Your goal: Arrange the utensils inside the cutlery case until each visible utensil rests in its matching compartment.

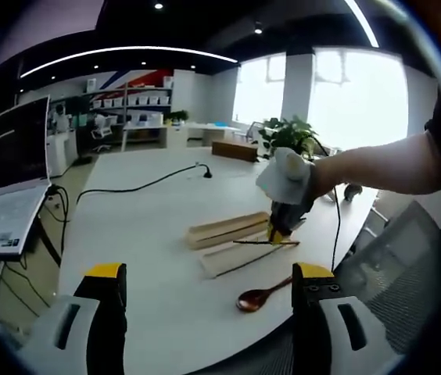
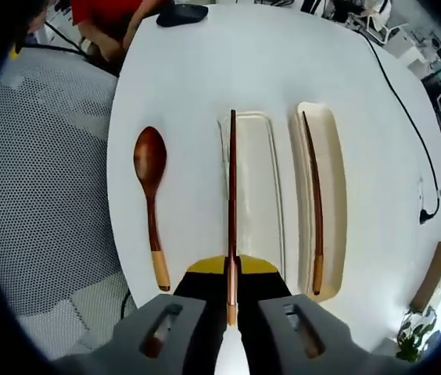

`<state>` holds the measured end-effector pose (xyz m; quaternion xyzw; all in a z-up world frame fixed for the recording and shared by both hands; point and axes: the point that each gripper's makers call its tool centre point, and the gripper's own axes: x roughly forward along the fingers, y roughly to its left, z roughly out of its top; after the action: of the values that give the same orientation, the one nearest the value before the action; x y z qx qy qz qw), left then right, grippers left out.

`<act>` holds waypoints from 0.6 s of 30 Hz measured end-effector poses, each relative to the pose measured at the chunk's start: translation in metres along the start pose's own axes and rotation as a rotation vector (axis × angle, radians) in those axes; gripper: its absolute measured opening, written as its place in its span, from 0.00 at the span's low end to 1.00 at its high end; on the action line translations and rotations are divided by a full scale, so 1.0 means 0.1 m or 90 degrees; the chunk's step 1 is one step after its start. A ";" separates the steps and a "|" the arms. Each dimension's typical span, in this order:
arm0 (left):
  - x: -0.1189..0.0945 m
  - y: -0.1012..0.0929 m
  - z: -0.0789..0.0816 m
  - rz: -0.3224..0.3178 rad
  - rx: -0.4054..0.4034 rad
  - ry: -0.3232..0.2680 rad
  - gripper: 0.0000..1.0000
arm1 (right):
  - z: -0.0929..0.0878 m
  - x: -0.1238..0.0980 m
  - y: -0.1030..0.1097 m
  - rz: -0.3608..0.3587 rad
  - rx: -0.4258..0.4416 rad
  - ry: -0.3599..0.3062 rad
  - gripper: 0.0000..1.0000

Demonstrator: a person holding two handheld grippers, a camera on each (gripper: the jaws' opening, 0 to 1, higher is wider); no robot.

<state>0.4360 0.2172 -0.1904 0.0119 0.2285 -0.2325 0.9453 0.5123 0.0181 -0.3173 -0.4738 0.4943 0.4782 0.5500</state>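
Note:
A pale wooden cutlery case lies on the white table (image 2: 197,70) as two long trays. The right tray (image 2: 331,156) holds one dark chopstick (image 2: 313,203). A second chopstick (image 2: 231,180) is pinched in my right gripper (image 2: 231,273), which is shut on its light end and holds it along the left edge of the middle tray (image 2: 258,195). A brown wooden spoon (image 2: 152,195) lies on the table left of the trays. In the left gripper view, my left gripper (image 1: 209,281) stands open and apart from the case (image 1: 228,229), spoon (image 1: 261,295) and right gripper (image 1: 285,223).
A mesh chair (image 2: 41,195) sits against the table's edge near the spoon. A laptop (image 1: 9,195) and a black cable (image 1: 142,186) are on the table's far side. A person in red (image 2: 107,19) and a black mouse (image 2: 181,14) are beyond the trays.

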 end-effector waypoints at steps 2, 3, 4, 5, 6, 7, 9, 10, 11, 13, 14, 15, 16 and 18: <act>0.00 0.00 0.00 -0.001 -0.001 -0.001 0.90 | -0.03 -0.03 -0.04 -0.004 -0.001 0.006 0.00; 0.00 0.00 0.00 -0.002 -0.001 -0.001 0.90 | -0.05 -0.05 -0.06 -0.006 -0.001 0.011 0.00; 0.00 -0.01 0.00 -0.003 -0.002 -0.001 0.90 | -0.05 -0.06 -0.08 -0.008 0.000 0.011 0.00; 0.00 -0.01 0.00 -0.003 -0.002 -0.001 0.90 | -0.06 -0.07 -0.10 -0.011 0.004 0.012 0.00; 0.00 -0.01 0.00 -0.004 -0.001 0.000 0.90 | -0.06 -0.09 -0.11 -0.013 0.003 0.012 0.00; 0.00 -0.02 0.00 -0.005 0.000 0.000 0.90 | -0.07 -0.09 -0.12 -0.014 0.003 0.014 0.00; 0.00 -0.02 0.00 -0.007 0.000 0.001 0.90 | -0.11 -0.11 -0.14 -0.021 -0.003 0.026 0.00; 0.00 -0.02 0.00 -0.008 0.000 0.002 0.90 | -0.14 -0.11 -0.16 -0.022 -0.003 0.031 0.00; 0.00 -0.03 0.00 -0.008 0.001 0.002 0.90 | -0.15 -0.12 -0.18 -0.025 -0.002 0.031 0.00; 0.00 -0.03 0.00 -0.008 0.001 0.001 0.90 | -0.17 -0.15 -0.20 -0.027 0.006 0.029 0.00; 0.00 -0.02 0.00 -0.008 0.000 0.001 0.90 | -0.18 -0.17 -0.21 -0.029 0.010 0.026 0.00; 0.00 -0.03 0.00 -0.008 -0.001 0.000 0.90 | -0.19 -0.18 -0.22 -0.031 0.009 0.028 0.00; 0.00 -0.03 0.00 -0.008 -0.001 0.000 0.90 | -0.22 -0.19 -0.23 -0.034 0.008 0.032 0.00; 0.00 -0.03 0.00 -0.008 0.001 0.000 0.90 | -0.25 -0.22 -0.27 -0.040 0.012 0.035 0.00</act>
<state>0.4350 0.2146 -0.1903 0.0113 0.2282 -0.2387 0.9438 0.5362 -0.0104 -0.2958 -0.4972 0.4986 0.4429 0.5550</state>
